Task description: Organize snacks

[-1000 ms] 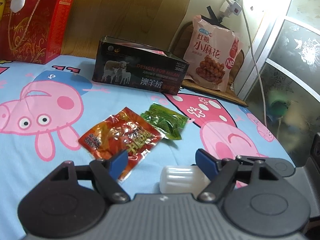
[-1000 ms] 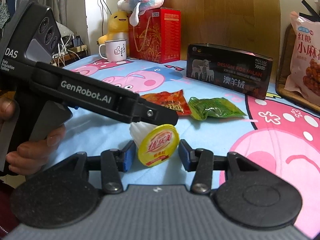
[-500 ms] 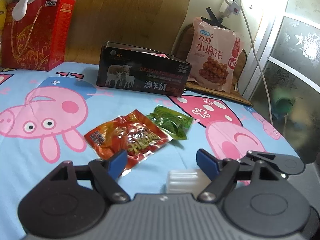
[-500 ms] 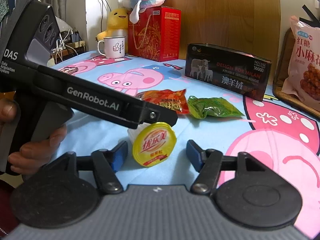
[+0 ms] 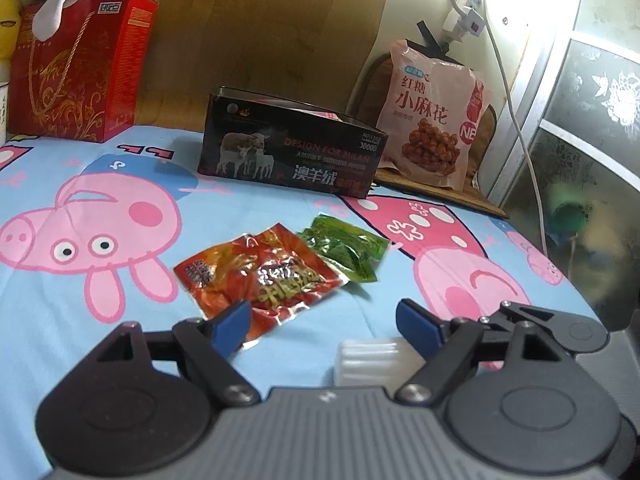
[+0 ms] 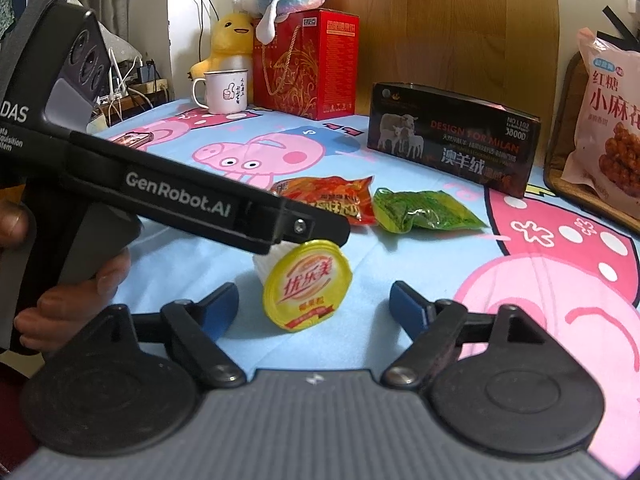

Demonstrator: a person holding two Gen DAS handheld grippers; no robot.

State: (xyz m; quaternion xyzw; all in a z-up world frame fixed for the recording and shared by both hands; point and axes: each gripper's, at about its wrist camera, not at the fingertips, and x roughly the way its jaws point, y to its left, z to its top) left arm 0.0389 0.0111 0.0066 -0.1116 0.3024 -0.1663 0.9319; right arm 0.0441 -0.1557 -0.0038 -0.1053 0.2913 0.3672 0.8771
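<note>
1. On the left, our left gripper (image 5: pixel 324 322) has its blue-padded jaws spread and opening further; only the corner of the crinkled red foil snack packet (image 5: pixel 260 278) lies under its left pad, and nothing is pinched.
2. Just right of that packet lies the small green plastic snack packet (image 5: pixel 346 248), touching or barely overlapping it on the pig-print blue tabletop (image 5: pixel 100 292).
3. Nearer us, the white ribbed jelly cup with its yellow foil lid (image 6: pixel 306 284) lies on its side between the pads of our right gripper (image 6: pixel 314 306), whose jaws are opening; neither pad touches it, so we judge it loose on the tabletop.
4. Behind the packets stands the open black cardboard box printed with sheep (image 5: pixel 292 148), which we take for the likely container; we cannot see anything inside it.
5. Further right, the large pink bag of fried twists (image 5: pixel 434 116) leans upright against the wall.
6. By our reading nothing is sorted yet: three small snacks remain loose, well apart from the box.
</note>
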